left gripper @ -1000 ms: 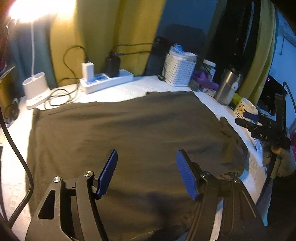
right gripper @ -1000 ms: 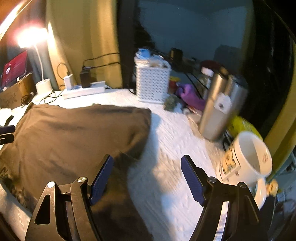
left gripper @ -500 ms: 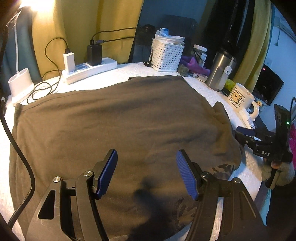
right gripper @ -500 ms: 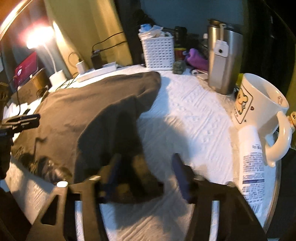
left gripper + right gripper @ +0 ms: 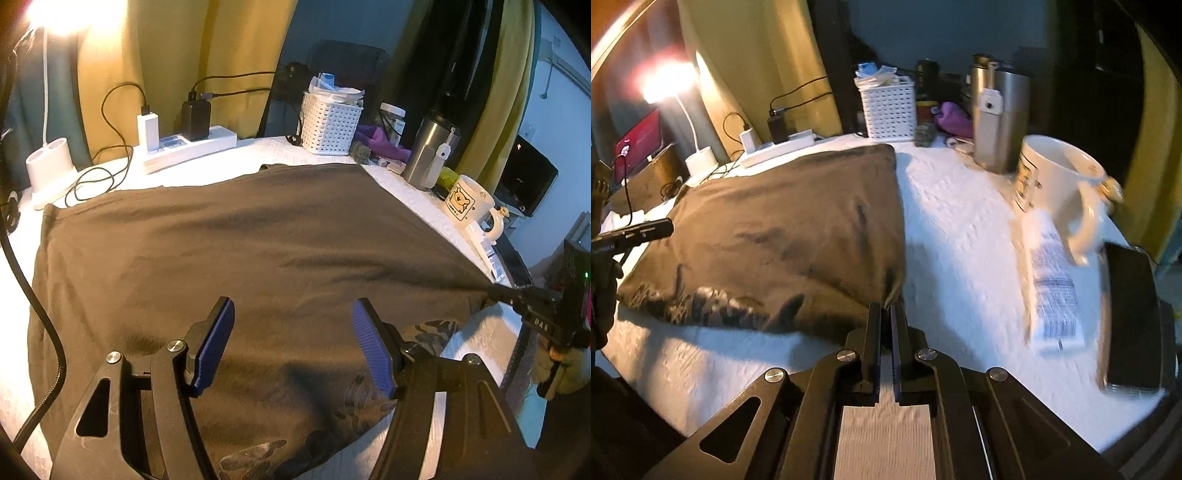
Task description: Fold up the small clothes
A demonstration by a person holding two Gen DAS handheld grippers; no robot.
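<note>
**Fold status: first grasp made, no fold yet**

The brown garment (image 5: pixel 236 251) lies spread flat on the white-covered bench (image 5: pixel 960 236). The right gripper (image 5: pixel 885 314) has its jaws closed on the garment's near right corner — cloth pinched between them. The left gripper (image 5: pixel 291 343) hovers over the near hem, jaws open, holding nothing. Every fold is judged outstanding.

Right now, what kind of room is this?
Probably someone's bedroom or home desk corner: a lit desk lamp, chargers in a power strip, a bear mug and yellow curtains around the brown shirt.
</note>
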